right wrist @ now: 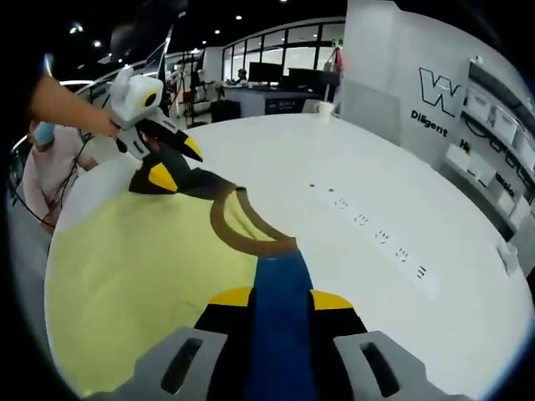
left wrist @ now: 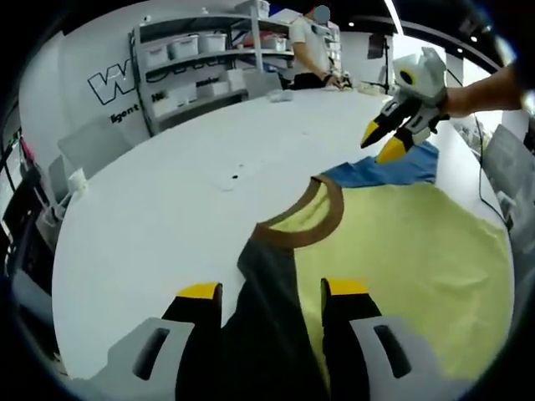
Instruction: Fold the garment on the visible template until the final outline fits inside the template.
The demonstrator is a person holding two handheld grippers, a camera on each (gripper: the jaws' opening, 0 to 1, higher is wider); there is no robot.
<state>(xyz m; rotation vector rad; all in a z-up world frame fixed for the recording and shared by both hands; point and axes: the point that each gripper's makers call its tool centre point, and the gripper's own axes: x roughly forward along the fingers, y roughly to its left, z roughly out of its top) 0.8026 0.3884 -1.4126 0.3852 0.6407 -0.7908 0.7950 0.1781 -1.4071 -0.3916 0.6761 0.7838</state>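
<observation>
The pale yellow T-shirt with a brown collar (left wrist: 401, 251) ran off the bottom of the left gripper view, its hem out of sight. Its dark sleeve (left wrist: 267, 326) passed between the jaws of the left gripper (left wrist: 272, 290), and whether they pinched it could not be told. In the right gripper view, the blue sleeve (right wrist: 282, 309) lay likewise between the jaws of the right gripper (right wrist: 281, 298), its end cut off below. Small marks on the white round table (right wrist: 376, 192) were too small to read.
</observation>
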